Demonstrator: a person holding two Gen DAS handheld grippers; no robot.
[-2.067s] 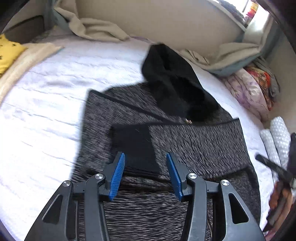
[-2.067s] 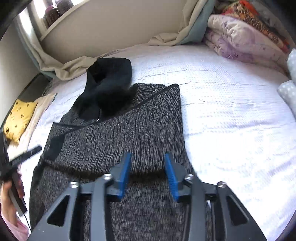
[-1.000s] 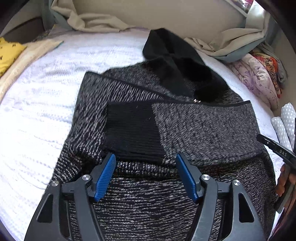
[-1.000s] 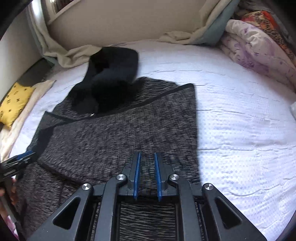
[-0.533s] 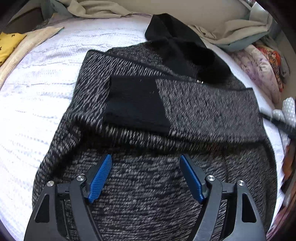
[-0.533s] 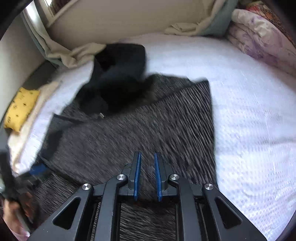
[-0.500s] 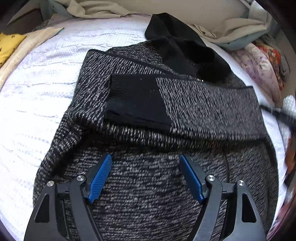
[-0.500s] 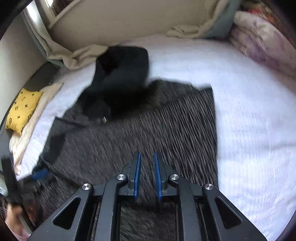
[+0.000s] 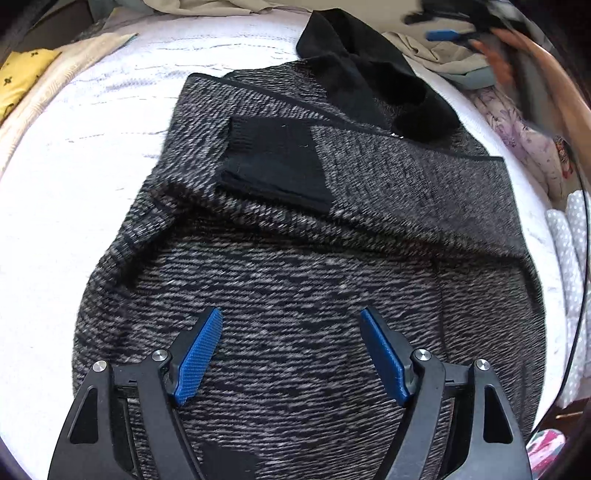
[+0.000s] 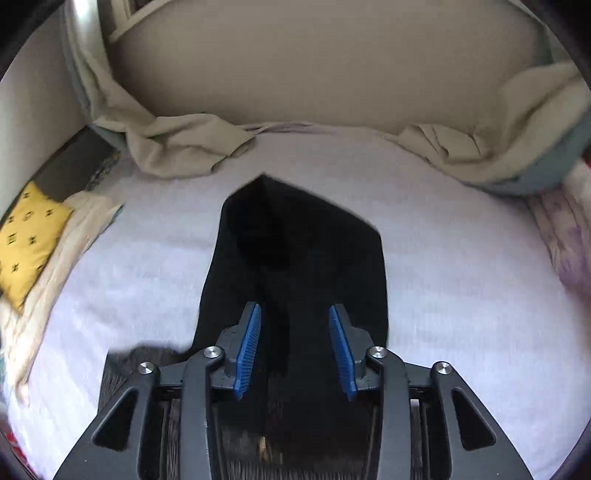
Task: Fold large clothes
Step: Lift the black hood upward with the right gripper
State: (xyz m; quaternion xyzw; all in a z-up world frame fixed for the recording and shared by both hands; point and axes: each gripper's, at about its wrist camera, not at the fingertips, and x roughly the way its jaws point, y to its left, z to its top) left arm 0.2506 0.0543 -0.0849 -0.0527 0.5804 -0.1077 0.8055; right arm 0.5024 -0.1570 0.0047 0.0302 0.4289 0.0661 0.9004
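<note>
A large grey-and-black knit hooded jacket (image 9: 295,266) lies on the white bed (image 9: 74,192), one sleeve with a black cuff (image 9: 273,162) folded across its body. Its black hood (image 9: 373,77) points to the far side. My left gripper (image 9: 291,350) is open and empty, just above the jacket's lower part. My right gripper (image 10: 295,350) is open and empty, hovering over the black hood (image 10: 303,251). The right gripper also shows blurred in the left wrist view (image 9: 454,26) at the top right.
Beige bedding (image 10: 177,147) is bunched along the headboard (image 10: 314,74). A yellow patterned cushion (image 10: 26,240) lies at the left edge. Floral quilts (image 9: 524,133) and a dotted pillow (image 9: 569,236) are piled on the right side of the bed.
My right gripper has opened and moved up from the jacket's body to above the hood. My left gripper has drawn back toward the jacket's hem and stays open.
</note>
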